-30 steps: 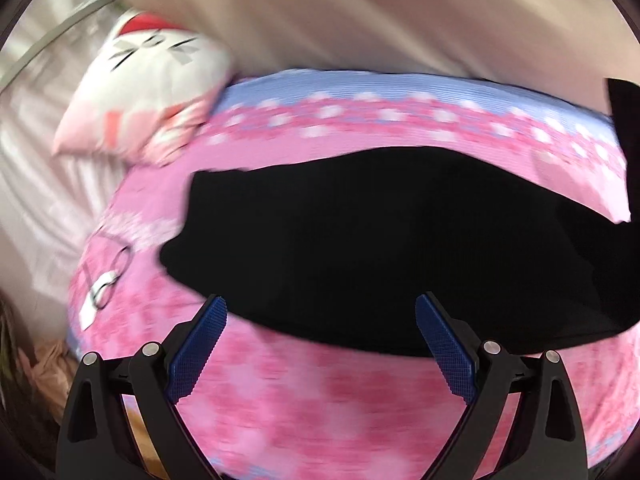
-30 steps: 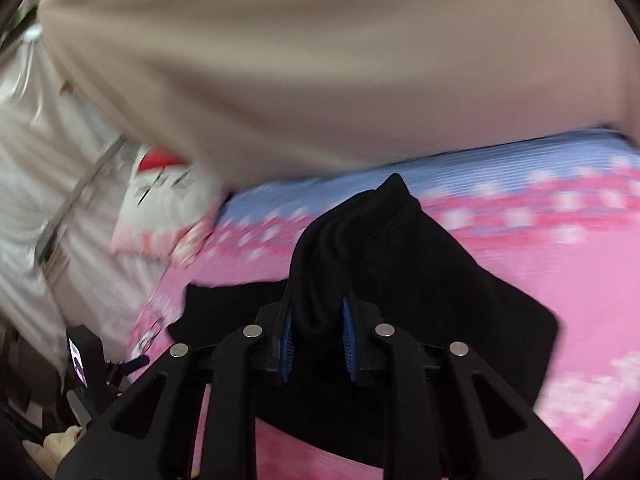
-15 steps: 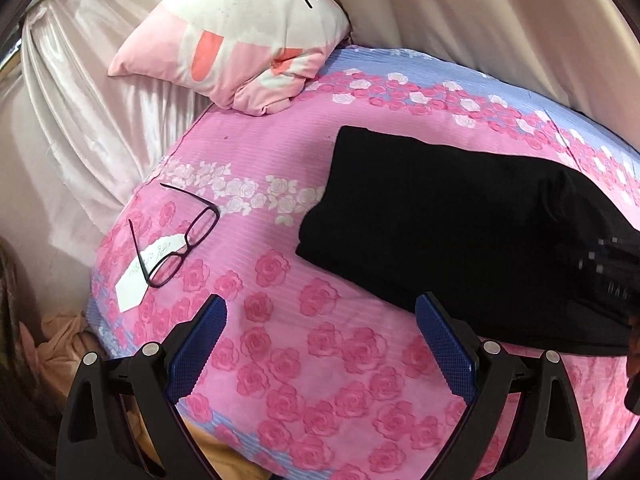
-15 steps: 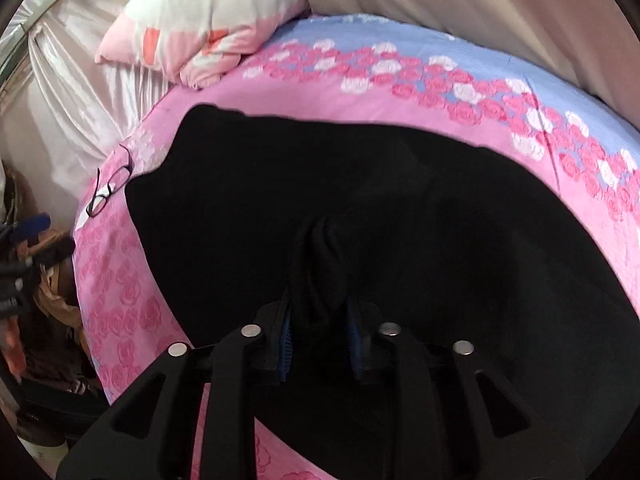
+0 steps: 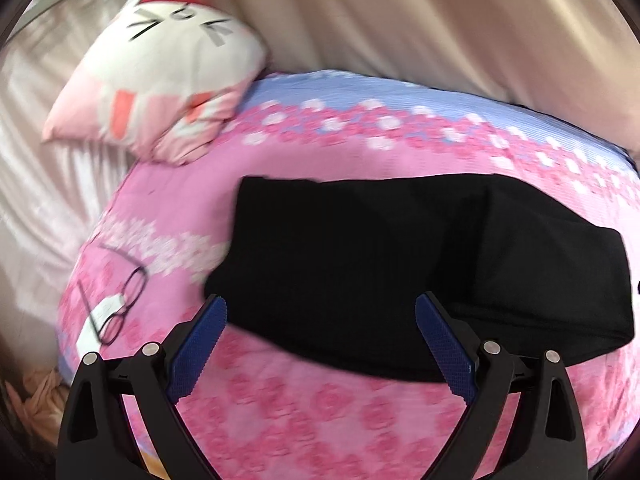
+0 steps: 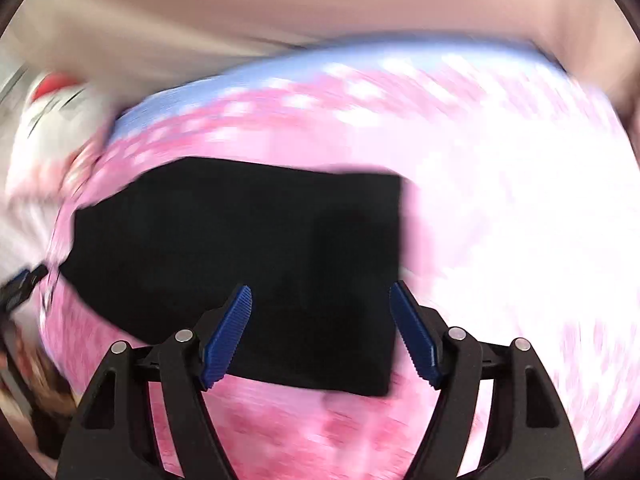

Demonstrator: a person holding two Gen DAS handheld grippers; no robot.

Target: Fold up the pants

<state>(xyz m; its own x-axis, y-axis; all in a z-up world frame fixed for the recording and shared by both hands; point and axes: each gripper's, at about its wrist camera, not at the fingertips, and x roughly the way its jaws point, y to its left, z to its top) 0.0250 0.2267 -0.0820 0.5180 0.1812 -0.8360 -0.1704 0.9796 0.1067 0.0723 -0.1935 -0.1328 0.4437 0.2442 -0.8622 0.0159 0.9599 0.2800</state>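
Observation:
The black pants lie folded in a flat rectangle on the pink flowered bedspread. In the left wrist view their right part is doubled over, thicker. My left gripper is open and empty, just short of the near edge of the pants. In the blurred right wrist view the pants lie as a dark rectangle. My right gripper is open and empty above their near right part.
A white and pink cat pillow lies at the far left of the bed. Black glasses on a paper slip lie near the left edge of the bed. Beige curtains hang behind. The left gripper shows at the left edge of the right wrist view.
My right gripper has let go of the pants, opened and drawn back; the lifted part now lies folded over. The left gripper has shifted but stays open.

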